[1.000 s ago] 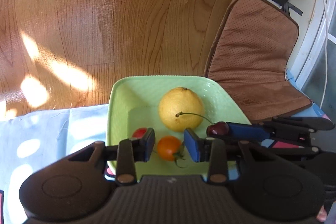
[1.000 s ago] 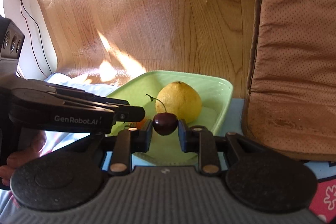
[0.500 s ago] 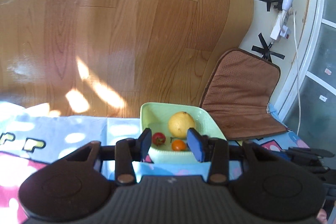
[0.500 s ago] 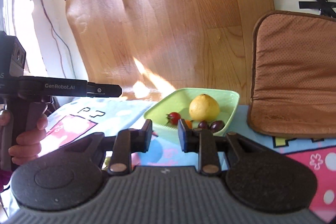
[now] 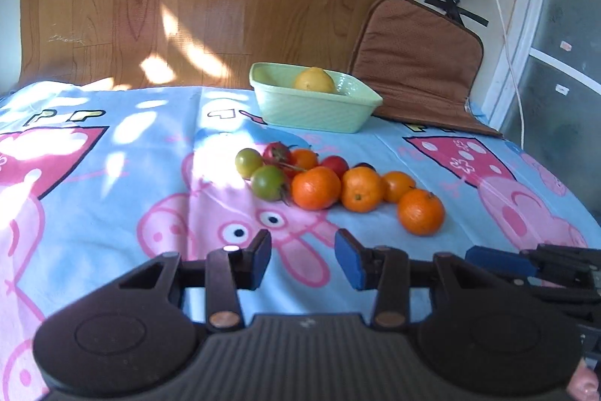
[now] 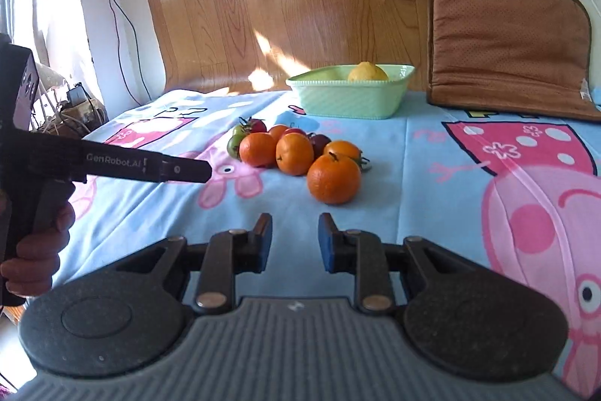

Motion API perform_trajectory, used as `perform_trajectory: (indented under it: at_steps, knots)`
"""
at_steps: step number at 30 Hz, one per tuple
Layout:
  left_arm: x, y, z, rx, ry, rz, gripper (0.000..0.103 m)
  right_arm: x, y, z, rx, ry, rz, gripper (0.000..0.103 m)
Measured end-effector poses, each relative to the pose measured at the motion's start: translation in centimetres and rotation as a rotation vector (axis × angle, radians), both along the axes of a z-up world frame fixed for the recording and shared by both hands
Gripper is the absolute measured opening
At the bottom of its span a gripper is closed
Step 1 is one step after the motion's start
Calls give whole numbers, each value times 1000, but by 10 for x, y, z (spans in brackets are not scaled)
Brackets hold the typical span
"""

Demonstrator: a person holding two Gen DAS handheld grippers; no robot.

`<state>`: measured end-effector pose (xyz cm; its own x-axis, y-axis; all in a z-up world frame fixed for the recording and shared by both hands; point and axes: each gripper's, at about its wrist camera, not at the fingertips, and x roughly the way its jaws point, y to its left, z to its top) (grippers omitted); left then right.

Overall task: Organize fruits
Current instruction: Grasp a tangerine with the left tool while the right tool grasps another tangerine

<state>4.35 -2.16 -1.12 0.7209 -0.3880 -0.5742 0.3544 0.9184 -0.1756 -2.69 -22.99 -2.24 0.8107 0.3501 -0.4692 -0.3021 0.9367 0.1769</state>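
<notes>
A pale green dish (image 5: 315, 111) sits at the far side of the cartoon-print cloth (image 5: 112, 198), just beside a brown cushion (image 5: 417, 62) propped against the wall. Inside it a lemon (image 5: 314, 80) shows above the rim; whatever else lies lower in the dish is hidden by its wall from both views.

The rest of the fruit is heaped on the cloth in front of the dish, well apart from it. Two green tomatoes (image 5: 267, 181) lie at the left of the heap, red tomatoes (image 5: 277, 153) behind them, and oranges (image 5: 316, 187) touching one another in a row. One orange (image 6: 333, 177) sits a little apart at the near right.

The left gripper (image 5: 302, 258) hovers over the cloth, short of the heap, its fingers spread with nothing between them. The right gripper (image 6: 295, 241) is likewise released and empty, pointing at the lone orange. A hand (image 6: 35, 252) holds the left tool's handle.
</notes>
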Motion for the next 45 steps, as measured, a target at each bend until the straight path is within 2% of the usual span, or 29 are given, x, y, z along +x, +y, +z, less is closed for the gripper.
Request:
perform_trajectory:
  at_steps: [5, 7, 8, 9, 13, 17, 22, 28, 30, 32, 35, 38, 41, 45]
  knots:
    - [6, -28, 5, 60, -54, -74, 40, -2, -1, -1, -39, 0, -28, 31]
    - [17, -42, 8, 125, -94, -100, 44, -1, 0, -2, -63, -14, -25, 39]
    - [21, -48, 8, 152, -112, -117, 46, 1, 1, -1, -80, -30, -22, 47]
    - [27, -54, 9, 177, -125, -142, 48, 3, 2, -1, -97, -41, -22, 49]
    - [40, -68, 7, 238, -157, -186, 52, 21, 3, -2, -129, -31, -23, 50]
    - [46, -70, 11, 208, -147, -217, 52, 30, 2, -6, -143, -20, 7, 49]
    - [41, -74, 12, 208, -162, -226, 52, 37, 3, -8, -126, -14, 21, 50]
    - [42, -87, 2, 259, -150, -246, 51, 53, 5, -9, -120, 18, 30, 49]
    - [45, -88, 1, 254, -142, -245, 51, 54, 3, -10, -113, 29, 21, 44]
    - [48, -87, 0, 222, -113, -248, 50, 51, -1, -9, -101, 31, 7, 43]
    - [43, -86, -1, 232, -128, -222, 33, 38, -7, -8, -92, 24, -23, 43]
    - [33, -81, 3, 180, -92, -236, 33, 22, -16, -7, -69, 27, -39, 43]
    - [13, -80, 3, 172, -95, -236, 33, 7, -21, -7, -50, 34, -42, 43]
    - [-13, -69, 1, 120, -58, -223, 31, -11, -17, -6, -44, 29, -8, 43]
